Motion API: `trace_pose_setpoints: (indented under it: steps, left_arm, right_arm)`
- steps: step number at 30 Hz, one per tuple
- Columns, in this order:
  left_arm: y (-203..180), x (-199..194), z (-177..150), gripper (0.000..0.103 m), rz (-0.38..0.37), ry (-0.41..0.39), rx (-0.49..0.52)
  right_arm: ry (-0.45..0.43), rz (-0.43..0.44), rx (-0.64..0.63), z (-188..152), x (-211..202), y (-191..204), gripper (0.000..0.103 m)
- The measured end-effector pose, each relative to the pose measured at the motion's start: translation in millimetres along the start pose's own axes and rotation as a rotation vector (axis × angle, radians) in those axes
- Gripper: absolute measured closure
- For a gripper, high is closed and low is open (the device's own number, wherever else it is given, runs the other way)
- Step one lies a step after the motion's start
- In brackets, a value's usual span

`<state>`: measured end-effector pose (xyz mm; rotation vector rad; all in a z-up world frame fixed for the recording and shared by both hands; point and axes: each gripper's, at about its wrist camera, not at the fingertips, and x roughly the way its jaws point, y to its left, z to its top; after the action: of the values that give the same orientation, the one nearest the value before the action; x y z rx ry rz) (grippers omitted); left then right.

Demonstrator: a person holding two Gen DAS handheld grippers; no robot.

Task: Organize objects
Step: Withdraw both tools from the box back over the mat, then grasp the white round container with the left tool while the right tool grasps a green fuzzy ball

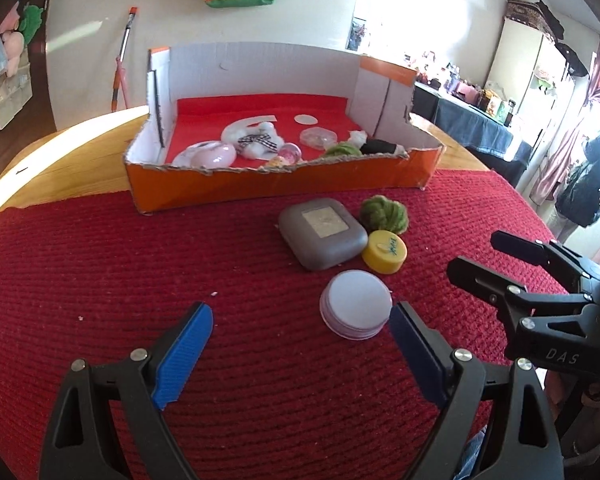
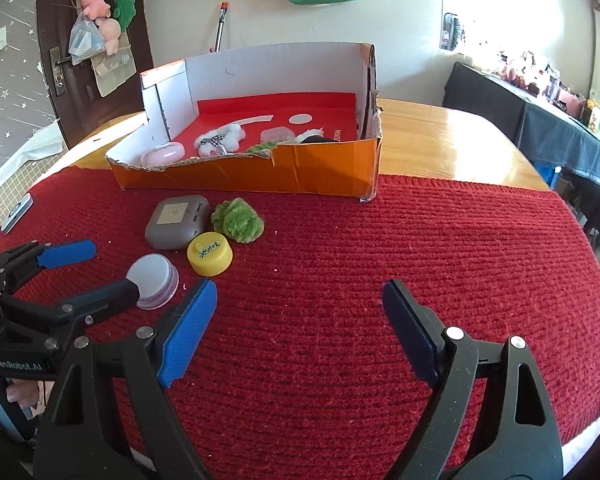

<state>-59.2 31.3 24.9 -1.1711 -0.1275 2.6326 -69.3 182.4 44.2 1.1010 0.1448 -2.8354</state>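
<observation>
left hand-held gripper: I held it wide open, empty, low over the red knitted cloth, nearest the white-topped round tin, which lay just ahead of my right-side finger.
right hand-held gripper: also wide open, empty, over bare cloth to the right of the loose things.
loose items: the round tin, a grey rounded case, a yellow cap and a green fuzzy ball lay bunched on the cloth in front of the orange cardboard box; case and cap looked touching, ball just beside them.
box contents: a pink case, a white fluffy toy with a checked bow, a clear round lid, another green tuft; the rest too small to tell.
step, my guess: about to take the round tin and carry it into the box; four items still outside.
risk 1: the tin sat off-centre toward one finger, so closing could shove it sideways, not clamp it.
risk 2: it was low and flat, so the pads could snag the knit or slip over its rim.
risk 3: the cluster was tight, so a wide approach could knock the yellow cap or grey case.
risk 4: both grippers sat close, so they could collide.
risk 5: the box's torn front edge could catch an item on the way in.
</observation>
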Motion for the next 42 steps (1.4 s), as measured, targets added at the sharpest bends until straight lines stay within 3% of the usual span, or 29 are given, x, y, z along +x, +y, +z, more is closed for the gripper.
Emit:
trace_pose_setpoints:
  steps: [7, 15, 23, 29, 37, 42]
  left_arm:
    - [2, 6, 3, 0.011, 0.025, -0.006, 0.012]
    - [32, 4, 12, 0.011, 0.084, 0.000, -0.020]
    - [38, 7, 21, 0.010, 0.103, 0.007, 0.030]
    - [58, 12, 31, 0.010, 0.152, 0.020, 0.002]
    - [61, 18, 32, 0.014, 0.109, 0.044, 0.003]
    - [60, 19, 36, 0.023, 0.076, 0.040, 0.007]
  right_arm:
    - [0.008, 0.000, 0.004, 5, 0, -5, 0.018]
    - [0.002, 0.025, -0.013, 20, 5, 3, 0.018]
    - [0.048, 0.053, -0.005, 33, 24, 6, 0.018]
    - [0.069, 0.051, -0.018, 41, 31, 8, 0.018]
    - [0.091, 0.046, -0.046, 46, 43, 10, 0.018]
    - [0.102, 0.051, -0.056, 48, 48, 10, 0.019]
